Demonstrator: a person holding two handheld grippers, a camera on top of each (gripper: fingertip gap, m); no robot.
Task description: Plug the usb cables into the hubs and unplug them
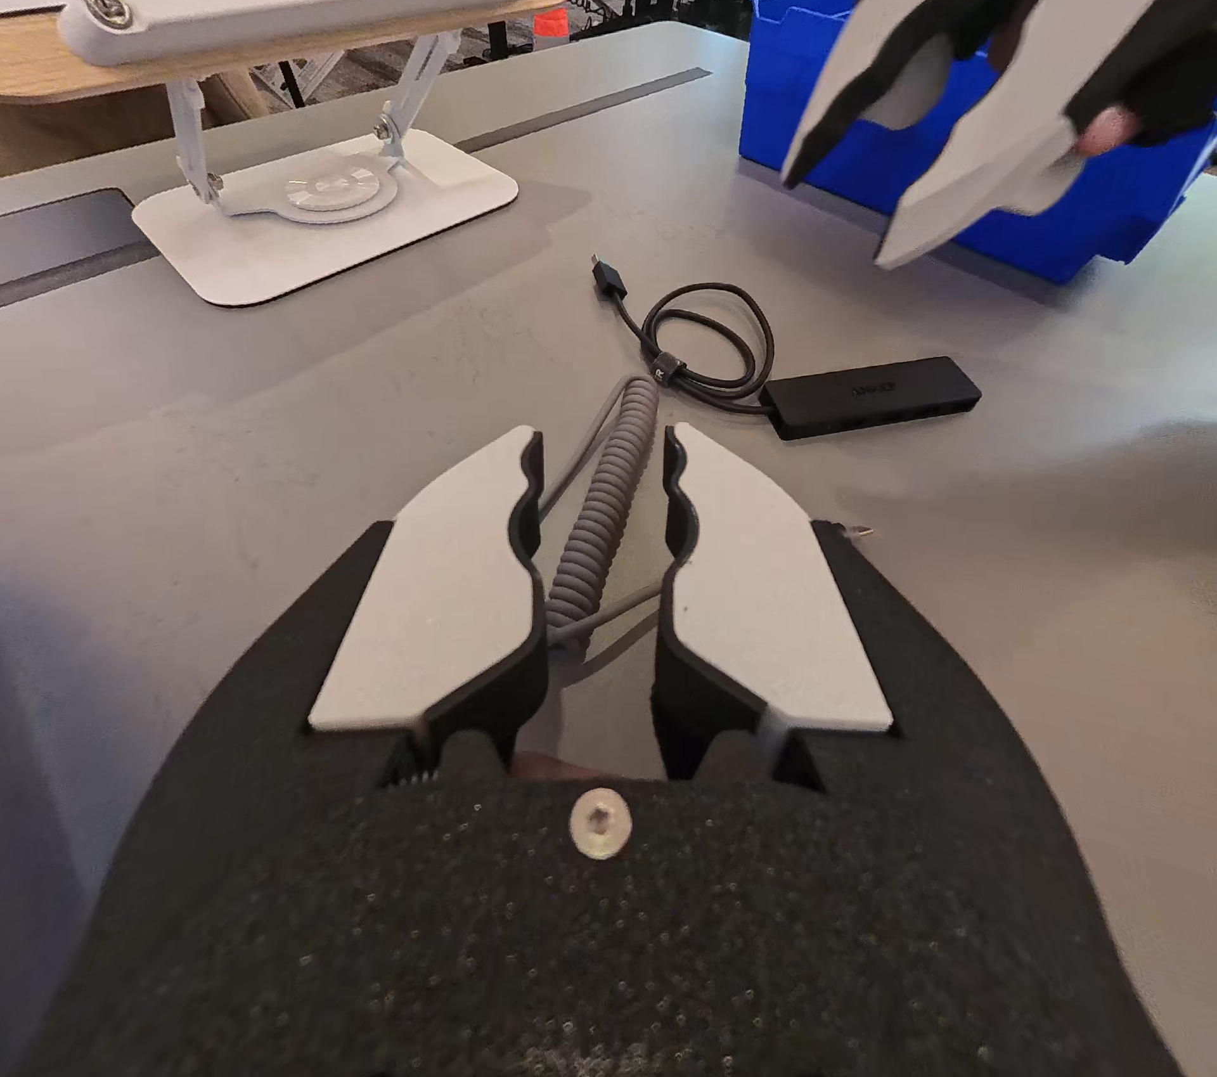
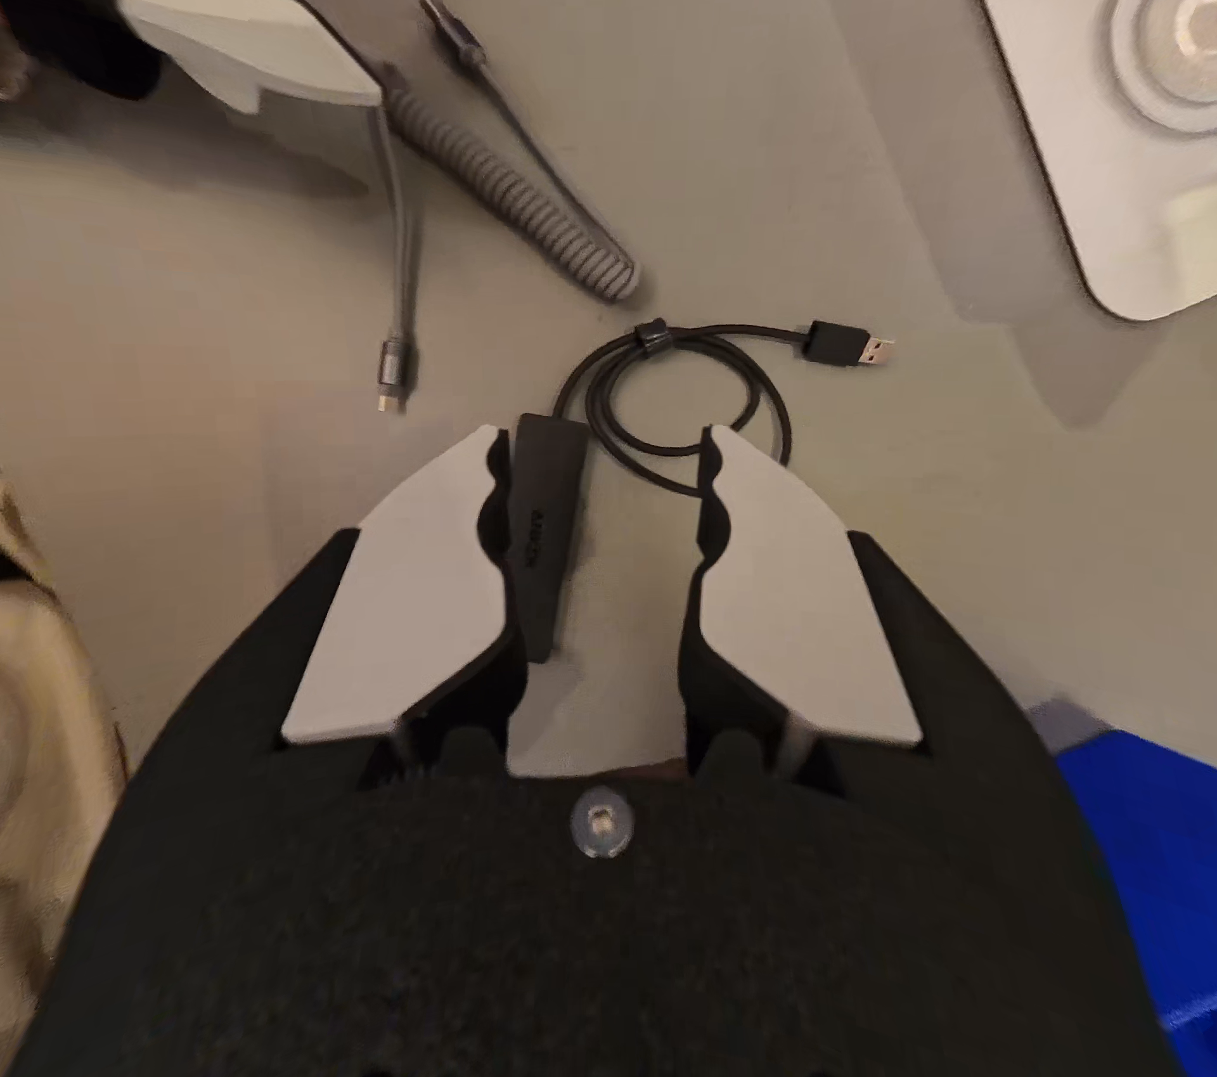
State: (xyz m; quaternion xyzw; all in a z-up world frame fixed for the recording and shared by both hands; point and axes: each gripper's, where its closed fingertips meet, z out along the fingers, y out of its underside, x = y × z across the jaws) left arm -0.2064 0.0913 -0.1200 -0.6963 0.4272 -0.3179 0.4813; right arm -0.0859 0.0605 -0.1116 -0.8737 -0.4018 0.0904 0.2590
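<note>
A: Step? Looks like pre-grasp to me, nothing plugged yet.

B: Agreed. Left tongs [image 1: 602, 446] part-open, straddling the grey coiled cable [image 1: 609, 512] on the tabletop [image 1: 329, 452]; gaps show on both sides, so not gripped. Right tongs [image 2: 602, 452] wide open, high over the black hub [image 2: 546, 525]. Hub lies flat, nearer that tool's left finger, no squeeze on it.

A: Where are the plugs?

B: Coiled cable's small metal-tipped plug [image 2: 394, 380] lies loose, near the hub's end but apart. Hub's own lead [image 1: 711, 341] is looped, strapped, ending in a flat USB plug [image 1: 609, 278], also free.

A: Next move?

B: My guess: right drops and clamps the hub's long sides to steady it; left needs to get hold near a plug end, not the springy middle, then line it up with a port.

A: Materials?

B: Hub: slim matte black plastic bar, rigid. Cable: rubbery grey spiral plus a straight braided-looking stretch, floppy. Tabletop smooth grey. Fingers white-faced, black wavy inner pads. Blue plastic bin [image 1: 823, 123] and white stand [image 1: 316, 229] behind.
</note>
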